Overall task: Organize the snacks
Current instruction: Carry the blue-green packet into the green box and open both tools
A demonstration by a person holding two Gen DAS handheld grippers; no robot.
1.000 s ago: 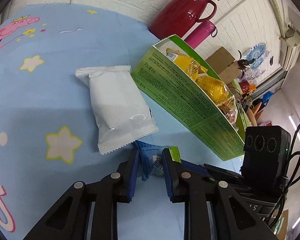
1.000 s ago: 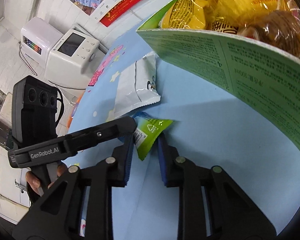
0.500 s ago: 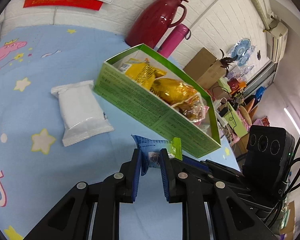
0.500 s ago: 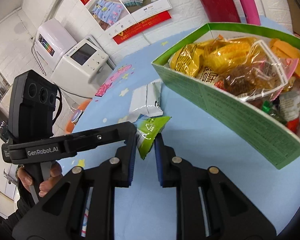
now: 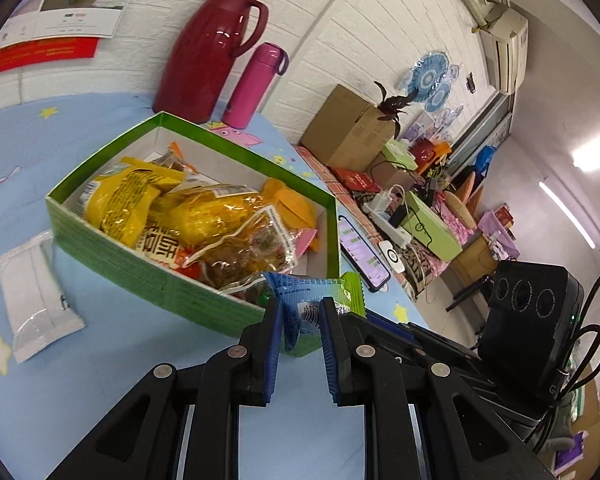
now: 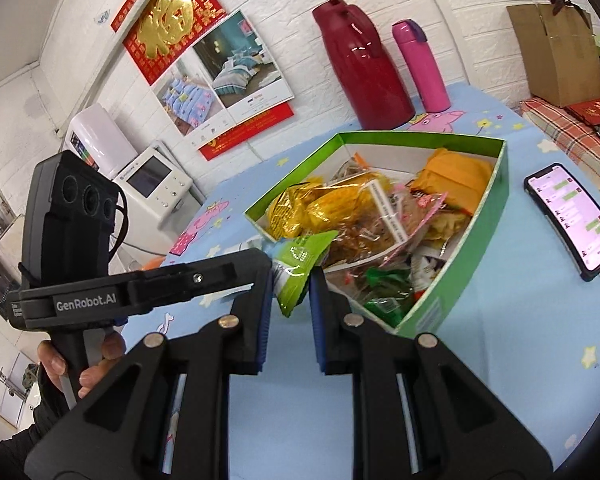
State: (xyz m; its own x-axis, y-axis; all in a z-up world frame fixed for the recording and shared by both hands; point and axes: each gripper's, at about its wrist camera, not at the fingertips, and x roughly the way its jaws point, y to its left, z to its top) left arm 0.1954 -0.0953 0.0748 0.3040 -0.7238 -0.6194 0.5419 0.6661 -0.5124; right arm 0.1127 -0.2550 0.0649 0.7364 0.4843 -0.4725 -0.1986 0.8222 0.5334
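moved: both tongs lifted blue-green snack packet (image 5: 314,300) off table (image 5: 80,380), now at green box (image 5: 148,276) rim
left tongs (image 5: 300,322): clamped on packet
right tongs (image 6: 288,284): clamped on packet
step: carry to box
next: clear rim, release

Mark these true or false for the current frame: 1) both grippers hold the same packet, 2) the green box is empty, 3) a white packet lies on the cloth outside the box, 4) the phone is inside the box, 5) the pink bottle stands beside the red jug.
1. True: the left gripper and right gripper are both shut on the blue-green snack packet.
2. False: the green box is full of snack bags.
3. True: the white packet lies on the blue tablecloth, apart from the box.
4. False: the phone lies on the cloth outside the box.
5. True: the pink bottle stands upright next to the red jug.
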